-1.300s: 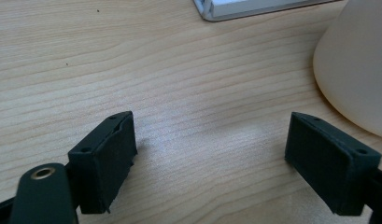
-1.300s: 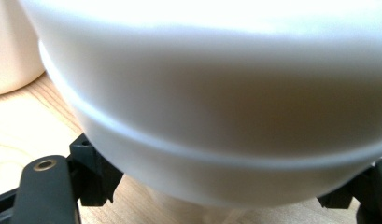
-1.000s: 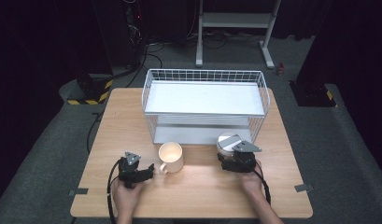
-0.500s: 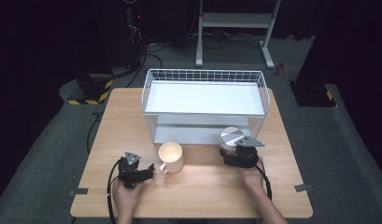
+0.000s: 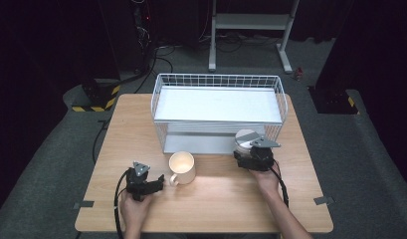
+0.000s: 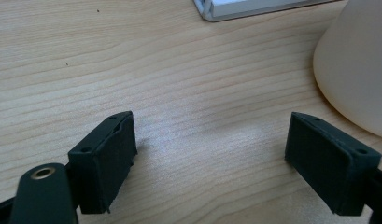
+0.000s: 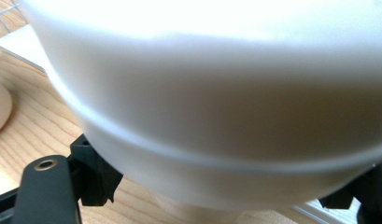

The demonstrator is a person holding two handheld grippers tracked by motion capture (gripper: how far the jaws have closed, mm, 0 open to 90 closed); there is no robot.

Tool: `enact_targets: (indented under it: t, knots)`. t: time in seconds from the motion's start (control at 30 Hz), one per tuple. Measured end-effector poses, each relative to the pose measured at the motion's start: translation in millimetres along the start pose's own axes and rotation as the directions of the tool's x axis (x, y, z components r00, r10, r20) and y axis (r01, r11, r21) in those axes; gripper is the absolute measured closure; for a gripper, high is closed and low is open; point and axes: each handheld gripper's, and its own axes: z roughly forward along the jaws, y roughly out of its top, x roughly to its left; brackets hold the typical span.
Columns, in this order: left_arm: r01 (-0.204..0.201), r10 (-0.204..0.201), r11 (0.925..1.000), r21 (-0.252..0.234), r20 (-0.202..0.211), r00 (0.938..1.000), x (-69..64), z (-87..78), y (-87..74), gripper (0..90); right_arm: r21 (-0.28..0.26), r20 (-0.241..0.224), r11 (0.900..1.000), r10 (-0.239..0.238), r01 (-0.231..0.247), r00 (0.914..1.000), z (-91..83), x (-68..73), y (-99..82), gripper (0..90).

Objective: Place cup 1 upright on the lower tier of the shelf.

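At the bottom of the high view two forearms come in over the wooden desk [image 5: 216, 204]. The left hand-held gripper [image 5: 160, 181] lies low in the lower left of the frame, its jaws pointing toward the right. In the left gripper view its two black pads [image 6: 107, 161] stand wide apart over bare wood, with nothing between them.

Just beside that gripper, a little above and to the right of it in the high view, stands a cream mug [image 5: 182, 167], upright, its handle turned toward the gripper's tips. Whether the tips touch the handle cannot be told. In the left gripper view the mug's pale wall fills the upper right corner, close to the right pad but apart from it.

To the right of centre in the high view the right hand-held gripper [image 5: 243, 155] sits with its grey three-cornered plate on top. Its jaws are clamped on a white bowl [image 5: 246, 139], which shows as a round pale rim just above the gripper. In the right gripper view the bowl [image 7: 216, 102] looms large and blurred across most of the frame, its sides running down to the black jaws at the lower left and lower right, and wood shows under its base.

Right behind the bowl, in the upper middle of the high view, stands a white wire rack [image 5: 218, 79] with a flat white shelf on top. The bowl is at the rack's front right corner; whether it touches the wires cannot be told.
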Motion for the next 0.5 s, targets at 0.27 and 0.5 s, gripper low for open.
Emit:
enact_targets:
  t: [0.27,0.5]
  knots:
    - [0.0,0.0,1.0,0.0,0.0,1.0,0.0,0.0,0.0,16.6,0.018,0.02,0.9998,-0.002,0.002,0.9998,8.7,0.1,2.7,18.9]
    - [0.0,0.0,1.0,-0.001,-0.001,1.0,-0.1,0.1,-0.1,16.6,0.007,0.026,0.9999,-0.014,0.013,0.9996,14.8,-2.5,5.3,18.8]
